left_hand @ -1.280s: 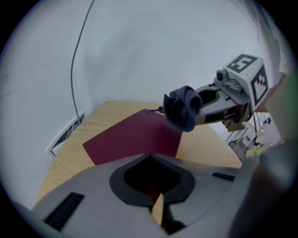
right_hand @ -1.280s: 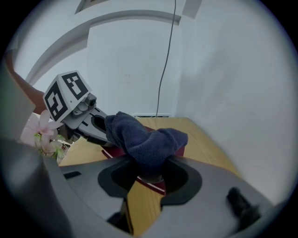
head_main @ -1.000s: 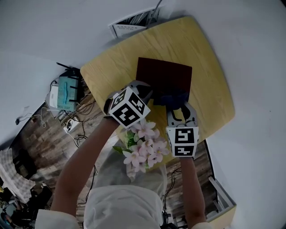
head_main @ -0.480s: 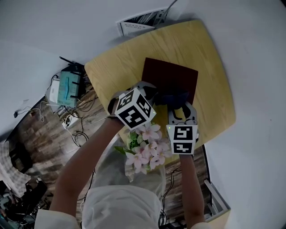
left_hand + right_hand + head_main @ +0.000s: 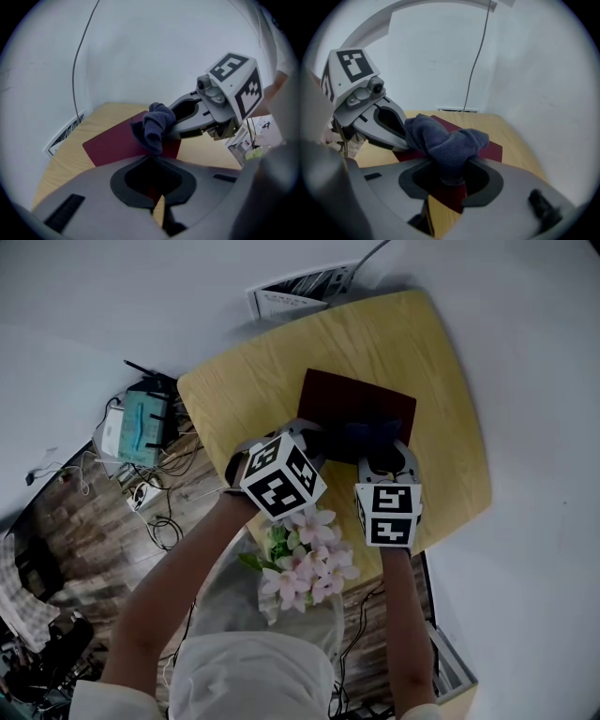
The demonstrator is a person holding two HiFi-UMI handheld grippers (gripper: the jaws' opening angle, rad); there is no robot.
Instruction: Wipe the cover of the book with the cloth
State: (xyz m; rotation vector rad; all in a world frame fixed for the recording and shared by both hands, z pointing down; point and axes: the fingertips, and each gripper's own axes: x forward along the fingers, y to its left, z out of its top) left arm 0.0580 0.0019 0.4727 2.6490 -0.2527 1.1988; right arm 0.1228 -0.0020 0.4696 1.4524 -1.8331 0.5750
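On the wood-plank floor at the far left sits a teal box with antennas (image 5: 141,427) among loose cables (image 5: 157,514); any print on it is too small to read. Next comes the yellow table (image 5: 246,390), rounded at its corners, its far edge close to the white wall, where a white slatted grille (image 5: 295,292) stands with a cord (image 5: 367,253) rising from it.

The left gripper (image 5: 314,434) has its jaws pressed together with nothing held between them, the tips down at the near-left edge of the dark red book (image 5: 352,397). Its marker cube carries bold black-and-white square patterns, not words. Pink flowers (image 5: 309,559) stand at the table's near edge, between the person's forearms.

The book lies flat near the table's middle, its cover plain. The dark blue cloth (image 5: 367,435) is bunched on the near part of that cover, and the right gripper (image 5: 382,454) is clenched on it, a fold pinched between its jaws. The two grippers are close together, almost tip to tip across the cloth.

Bare tabletop runs wide to the left of the book and beyond it, and a broad strip lies open on its right up to the curved table edge.
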